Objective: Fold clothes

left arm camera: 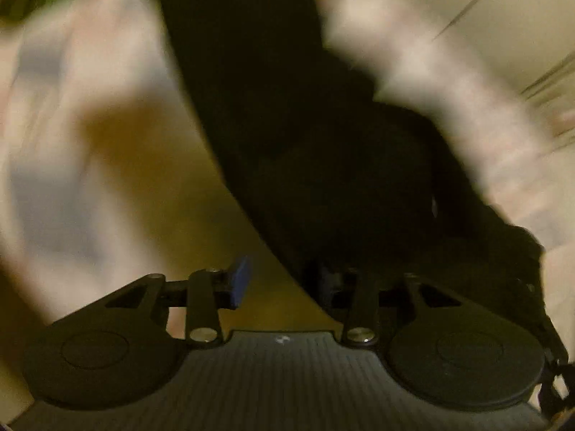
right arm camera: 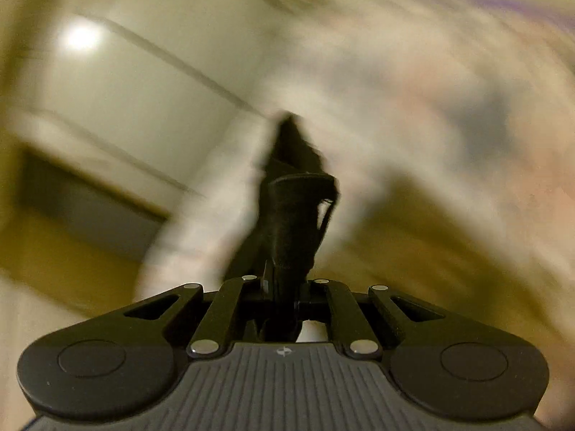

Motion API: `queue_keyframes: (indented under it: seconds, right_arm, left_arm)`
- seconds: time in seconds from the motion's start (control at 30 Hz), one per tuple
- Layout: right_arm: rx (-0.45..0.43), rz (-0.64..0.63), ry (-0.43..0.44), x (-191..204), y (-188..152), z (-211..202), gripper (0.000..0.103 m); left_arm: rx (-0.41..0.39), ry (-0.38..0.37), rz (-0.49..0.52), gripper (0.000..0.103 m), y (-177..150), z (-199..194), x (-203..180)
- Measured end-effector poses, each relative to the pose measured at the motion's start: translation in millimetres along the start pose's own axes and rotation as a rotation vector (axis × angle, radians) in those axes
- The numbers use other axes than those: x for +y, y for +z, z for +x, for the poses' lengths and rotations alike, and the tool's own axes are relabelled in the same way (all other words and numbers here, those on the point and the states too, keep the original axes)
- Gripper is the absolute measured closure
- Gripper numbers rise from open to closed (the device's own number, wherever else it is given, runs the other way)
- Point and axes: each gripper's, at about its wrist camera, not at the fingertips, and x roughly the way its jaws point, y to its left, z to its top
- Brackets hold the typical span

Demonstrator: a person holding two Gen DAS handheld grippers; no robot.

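A black garment (left arm camera: 305, 125) hangs in the air across the left wrist view, over a blurred pale patterned bedding (left arm camera: 72, 125). My left gripper (left arm camera: 284, 283) is open; its blue left pad (left arm camera: 240, 282) is bare and the black cloth drapes over the right finger. My right gripper (right arm camera: 284, 287) is shut on a bunched edge of the same black garment (right arm camera: 298, 208), which rises straight ahead of the jaws. Both views are strongly motion-blurred.
A yellowish-brown surface (left arm camera: 201, 208) lies below the cloth. Pale wall or cabinet panels (right arm camera: 143, 82) with dark seams and a light glare (right arm camera: 81, 37) fill the left of the right wrist view. Pale bedding (right arm camera: 449, 89) is on the right.
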Motion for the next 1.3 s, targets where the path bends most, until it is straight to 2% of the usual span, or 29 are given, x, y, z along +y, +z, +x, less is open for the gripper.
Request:
queue_keyframes:
  seconds: [0.07,0.1,0.13,0.2,0.23,0.3,0.5,0.6,0.67,0.77,0.87,1.0,1.17,1.27,1.3]
  right_arm:
    - [0.100,0.123,-0.215,-64.4,-19.9,28.0,0.087]
    - [0.132,0.169,-0.287,-87.2,-27.8,32.6,0.087]
    - [0.158,0.209,-0.346,-108.2,-34.8,35.2,0.087]
    - [0.154,0.235,-0.387,-128.7,-39.9,30.3,0.082]
    - [0.146,0.230,-0.391,-132.1,-40.8,28.3,0.071]
    - [0.126,0.216,-0.393,-137.3,-43.1,25.3,0.061]
    - [0.144,0.204,-0.321,-121.3,-57.0,38.2,0.057]
    - [0.157,0.158,-0.238,-102.1,-68.9,38.6,0.057]
    - [0.170,0.125,-0.219,-87.2,-75.8,44.3,0.055]
    - [0.192,0.107,-0.226,-71.1,-90.7,55.3,0.055]
    - [0.187,0.114,-0.255,-58.3,-107.3,62.7,0.055]
    - [0.156,0.142,-0.291,-44.7,-128.9,70.9,0.051]
    - [0.094,0.177,-0.321,-33.8,-147.4,75.3,0.048]
    - [0.056,0.195,-0.350,-32.1,-154.5,74.0,0.045]
    - [0.045,0.204,-0.359,-32.6,-156.9,73.2,0.044]
  left_arm:
    - [0.098,0.150,-0.008,0.081,-16.7,37.3,25.2]
    - [0.122,0.190,-0.038,0.081,-23.2,44.5,38.4]
    - [0.139,0.220,-0.067,0.081,-28.4,48.7,51.4]
    - [0.114,0.213,-0.124,0.076,-30.5,39.3,69.3]
    - [0.100,0.212,-0.145,0.072,-30.7,36.5,74.2]
    - [0.073,0.187,-0.181,0.072,-26.2,31.4,82.5]
    - [-0.007,0.085,-0.249,0.069,-6.3,18.5,101.8]
    - [-0.027,0.068,-0.240,0.069,12.4,20.9,106.1]
    - [-0.025,0.065,-0.226,0.069,25.8,26.4,111.4]
    - [-0.015,0.050,-0.201,0.069,40.8,33.3,115.1]
    - [0.001,0.021,-0.177,0.065,57.1,42.1,118.9]
    - [-0.005,-0.008,-0.155,0.061,85.0,53.8,126.9]
    - [-0.012,-0.045,-0.182,0.060,127.1,80.7,144.2]
    - [-0.015,-0.042,-0.184,0.048,148.5,100.7,148.6]
    - [-0.015,-0.040,-0.181,0.040,154.2,107.9,149.3]
